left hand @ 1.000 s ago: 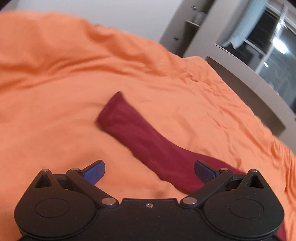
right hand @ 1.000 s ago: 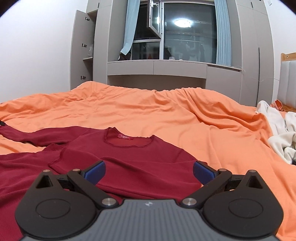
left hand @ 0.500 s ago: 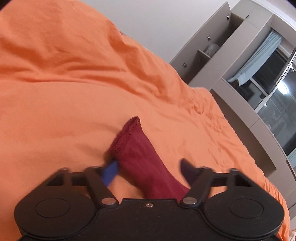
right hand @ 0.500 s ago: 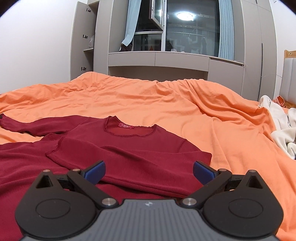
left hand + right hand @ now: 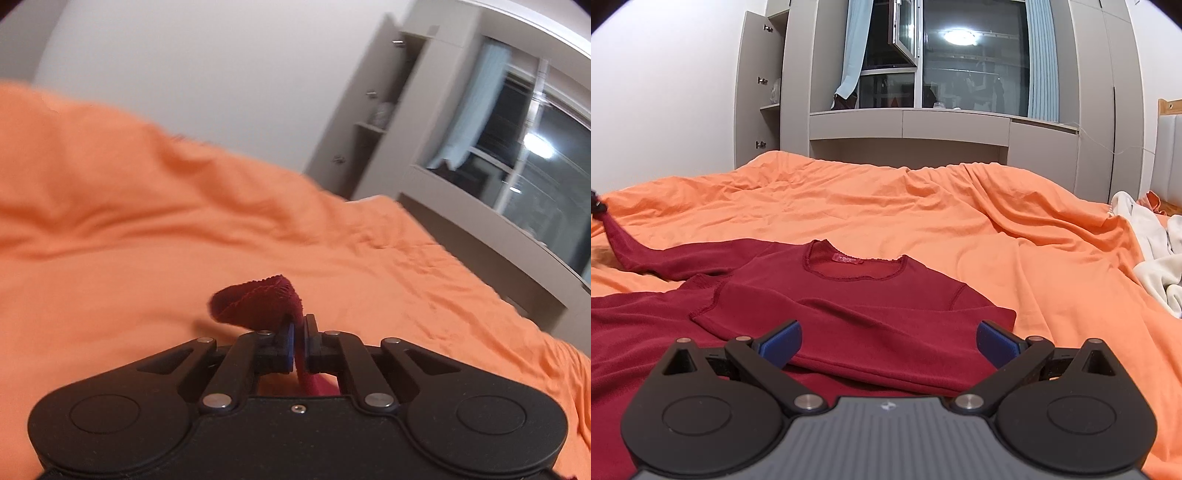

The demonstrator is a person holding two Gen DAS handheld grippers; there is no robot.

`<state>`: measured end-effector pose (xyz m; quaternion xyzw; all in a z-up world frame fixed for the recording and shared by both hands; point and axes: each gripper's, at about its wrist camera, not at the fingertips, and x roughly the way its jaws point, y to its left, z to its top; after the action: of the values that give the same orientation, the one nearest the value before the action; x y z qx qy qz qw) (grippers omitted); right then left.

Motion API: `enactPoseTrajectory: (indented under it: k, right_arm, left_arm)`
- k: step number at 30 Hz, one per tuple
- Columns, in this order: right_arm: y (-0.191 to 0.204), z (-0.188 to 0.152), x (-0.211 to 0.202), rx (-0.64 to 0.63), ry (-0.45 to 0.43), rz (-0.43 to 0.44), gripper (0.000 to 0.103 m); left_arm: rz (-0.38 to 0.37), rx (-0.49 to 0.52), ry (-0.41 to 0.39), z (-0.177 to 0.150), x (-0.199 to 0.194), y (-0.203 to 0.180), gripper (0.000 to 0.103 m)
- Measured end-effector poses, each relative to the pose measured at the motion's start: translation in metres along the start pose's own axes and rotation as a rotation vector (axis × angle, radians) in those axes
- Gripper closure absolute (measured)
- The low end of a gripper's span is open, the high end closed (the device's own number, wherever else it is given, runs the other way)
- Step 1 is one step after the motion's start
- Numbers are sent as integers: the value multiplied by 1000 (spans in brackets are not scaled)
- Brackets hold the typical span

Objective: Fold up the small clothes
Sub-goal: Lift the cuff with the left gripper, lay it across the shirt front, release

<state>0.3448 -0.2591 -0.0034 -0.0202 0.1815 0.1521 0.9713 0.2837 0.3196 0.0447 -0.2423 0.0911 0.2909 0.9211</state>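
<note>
The left gripper (image 5: 298, 338) has just been closing, and its fingers (image 5: 286, 339) now stand together, clamped on the cuff end of the long sleeve (image 5: 258, 301) of the dark red knitted long-sleeved shirt (image 5: 849, 306). The cuff sticks out beyond the fingers, bunched and lifted off the orange bed sheet (image 5: 129, 229). In the right wrist view this same sleeve rises to the far left edge, where a small part of the left gripper shows.

The shirt lies flat on the bed, neckline away from the camera, with its other sleeve already laid across the chest. The right gripper (image 5: 888, 341) hovers low over the body of the shirt, its blue fingers (image 5: 779, 341) wide apart and holding nothing.

The risks, as I judge them:
- The grip seems to take only a thin edge of cloth, so the sleeve can slip out when it is carried over.
- Nothing pins the body, so a pull on the sleeve can drag the shirt and spoil the fold already made.
- The bunched cuff can land twisted.

A pile of white cloth (image 5: 1148, 254) lies well apart at the right.
</note>
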Motion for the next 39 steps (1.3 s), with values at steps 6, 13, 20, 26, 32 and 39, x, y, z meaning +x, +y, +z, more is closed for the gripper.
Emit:
enactPoseTrajectory:
  k: [6, 13, 20, 26, 32, 39]
  right_arm:
    - [-1, 3, -6, 12, -12, 10, 0]
    - [-4, 6, -11, 25, -28, 9, 0]
    - [-12, 7, -14, 63, -34, -11, 0]
    - [-16, 8, -17, 82, -41, -32, 0]
    - [-18, 8, -16, 82, -34, -45, 0]
    - [-18, 8, -16, 86, -39, -59, 0]
  left_arm:
    - [-161, 94, -25, 4, -30, -65, 99]
    - [-336, 230, -29, -15, -65, -151, 99]
    - [-518, 344, 4, -54, -88, -221, 99]
    - [-628, 489, 114, -112, -87, -257, 99]
    - [-704, 640, 271, -174, -85, -270, 99]
    - [-766, 703, 402, -210, -85, -270, 99]
